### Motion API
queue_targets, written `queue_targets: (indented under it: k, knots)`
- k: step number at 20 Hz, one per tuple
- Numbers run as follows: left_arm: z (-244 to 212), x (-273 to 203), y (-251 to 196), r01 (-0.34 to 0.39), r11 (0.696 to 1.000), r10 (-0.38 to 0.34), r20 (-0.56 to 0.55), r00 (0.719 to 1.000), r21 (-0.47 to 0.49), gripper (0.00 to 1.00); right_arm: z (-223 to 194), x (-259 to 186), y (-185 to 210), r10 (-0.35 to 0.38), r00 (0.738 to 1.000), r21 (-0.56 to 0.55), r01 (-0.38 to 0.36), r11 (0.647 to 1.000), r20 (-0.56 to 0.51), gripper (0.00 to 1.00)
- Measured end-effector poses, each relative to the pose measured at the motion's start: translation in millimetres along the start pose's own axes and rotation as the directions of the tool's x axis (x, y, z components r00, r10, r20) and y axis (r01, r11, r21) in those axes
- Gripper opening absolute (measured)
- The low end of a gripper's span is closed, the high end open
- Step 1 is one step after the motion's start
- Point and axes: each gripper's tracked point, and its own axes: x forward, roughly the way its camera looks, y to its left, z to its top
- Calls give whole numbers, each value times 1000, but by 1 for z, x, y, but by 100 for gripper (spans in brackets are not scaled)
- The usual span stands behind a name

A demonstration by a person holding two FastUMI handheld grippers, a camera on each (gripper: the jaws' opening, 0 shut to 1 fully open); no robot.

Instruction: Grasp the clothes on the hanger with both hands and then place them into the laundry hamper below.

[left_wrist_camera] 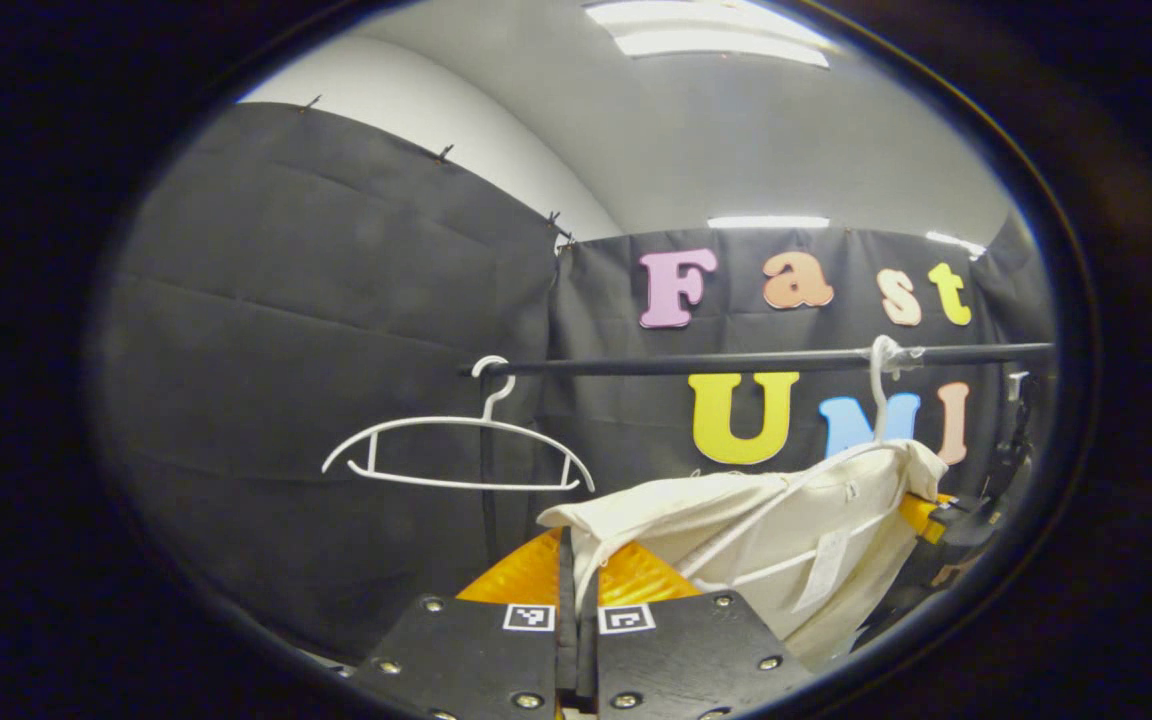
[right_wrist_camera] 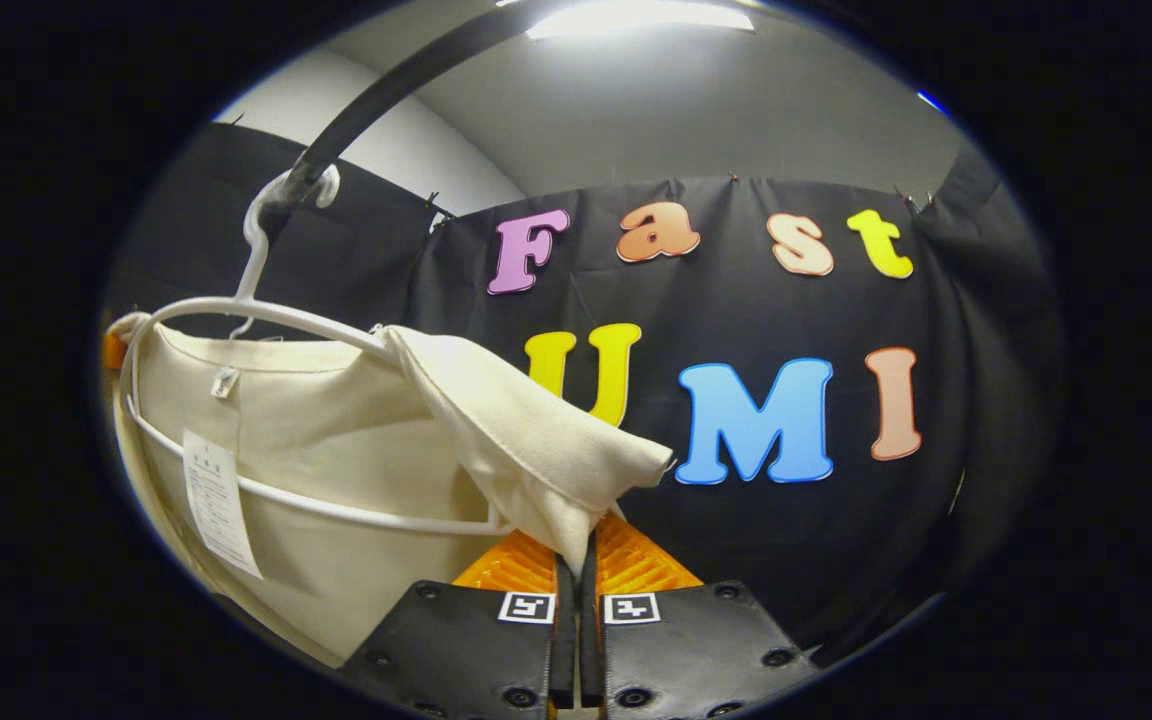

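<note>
**Two grippers pinched on one cream garment, two hangers on one rail**

Nearest the lens in the left gripper view is the left gripper (left_wrist_camera: 576,590), its two fingers drawn almost together with only a thin slit between them. A fold of the cream garment (left_wrist_camera: 786,530) runs down into that slit, so both fingers press on the cloth. In the right gripper view the right gripper (right_wrist_camera: 576,575) stands the same way, jaws all but closed, with a pointed corner of the same garment (right_wrist_camera: 536,440) caught between its fingers.

Counting from left to right in the left gripper view: one bare white hanger (left_wrist_camera: 456,450) hooked at the left end of the dark rail (left_wrist_camera: 736,360), then one second white hanger (left_wrist_camera: 881,395) hooked farther right on the same rail, this one carrying the garment. That makes two hangers, one rail, one garment. The garment is pulled out from its hanger toward the left gripper, its cloth stretched low and to the left, and one white care label (left_wrist_camera: 821,570) hangs from it.

In the right gripper view the loaded hanger (right_wrist_camera: 256,310) sits at the left, its hook on the rail (right_wrist_camera: 386,90), with the garment draped under it. Two labels show here: one small tag (right_wrist_camera: 225,381) at the neckline and one long care label (right_wrist_camera: 216,500) below it. One ceiling light (right_wrist_camera: 636,18) glows overhead.
</note>
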Motion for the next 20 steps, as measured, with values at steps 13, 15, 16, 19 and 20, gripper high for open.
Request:
queue_targets:
  k: [13,15,16,19,20]
  knots:
    - [-80,46,-21,139,990,-142,-96,985,-33,1,16,26,-65,-190,969,-117,209,971,158,4]
    - [-105,45,-28,141,989,-147,-135,980,-55,1,-6,33,-65,-197,974,-104,209,973,112,4]
    - [-115,44,-32,140,988,-149,-150,978,-64,1,-15,35,-67,-205,974,-116,215,970,96,0]
    - [-144,37,-46,138,988,-151,-205,967,-74,1,-47,36,-78,-220,975,-146,222,964,31,4]
    - [-150,34,-51,137,988,-150,-216,965,-72,1,-56,35,-83,-227,974,-140,226,964,11,4]
